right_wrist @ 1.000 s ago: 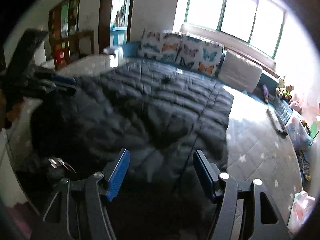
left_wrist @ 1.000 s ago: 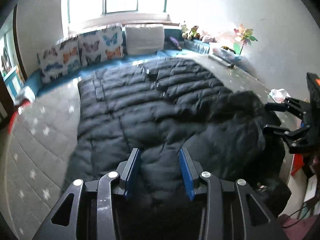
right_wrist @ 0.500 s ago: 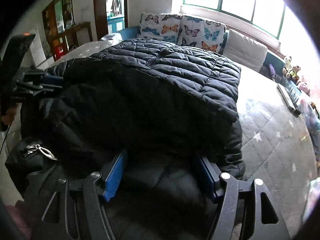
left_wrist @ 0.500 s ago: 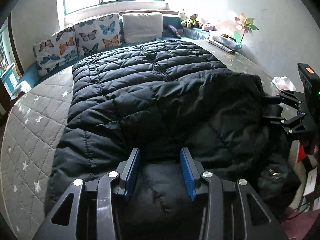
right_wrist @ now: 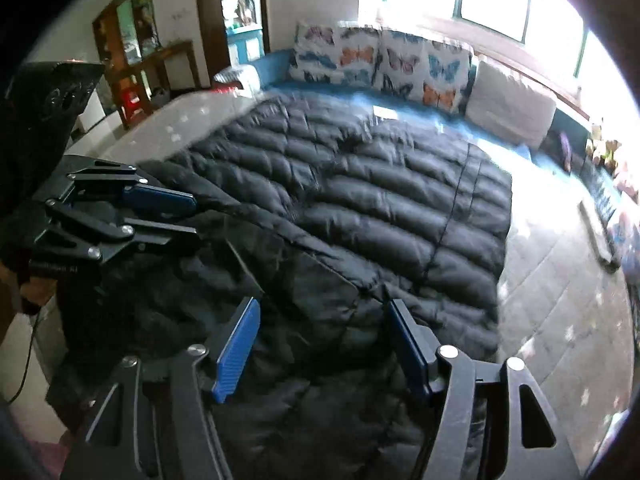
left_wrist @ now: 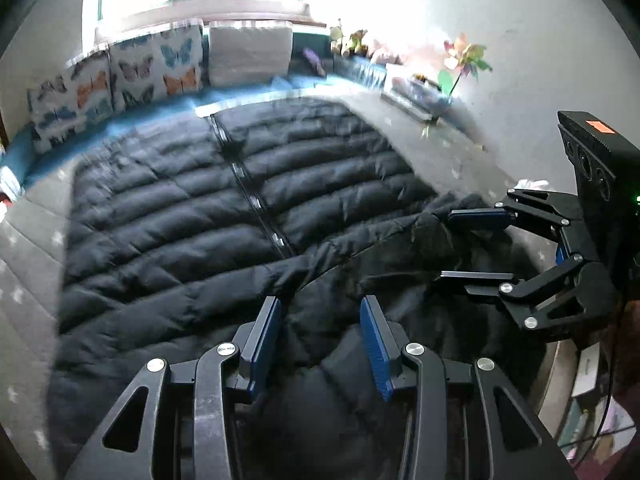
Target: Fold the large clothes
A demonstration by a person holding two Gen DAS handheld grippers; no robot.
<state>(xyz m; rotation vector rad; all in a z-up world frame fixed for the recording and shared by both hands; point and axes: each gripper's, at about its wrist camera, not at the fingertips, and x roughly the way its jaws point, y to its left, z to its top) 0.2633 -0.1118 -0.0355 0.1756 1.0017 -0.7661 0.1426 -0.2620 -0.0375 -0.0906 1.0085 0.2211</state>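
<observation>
Your black quilted coat (left_wrist: pixel 192 216) lies spread across the bed (right_wrist: pixel 560 280), its zipper (left_wrist: pixel 256 204) running away from you toward the butterfly cushions (left_wrist: pixel 120 80) under the window. The near end is turned back over itself in a dark rumpled fold. Your left gripper (left_wrist: pixel 320 320) has its blue-padded fingers (left_wrist: pixel 264 332) parted over that fold, with loose fabric between them and nothing pinched. Your right gripper (right_wrist: pixel 324 328) stands wider open above the same near edge, also holding nothing; in the left view it hovers just beside the coat's right-hand corner (left_wrist: pixel 460 216)
</observation>
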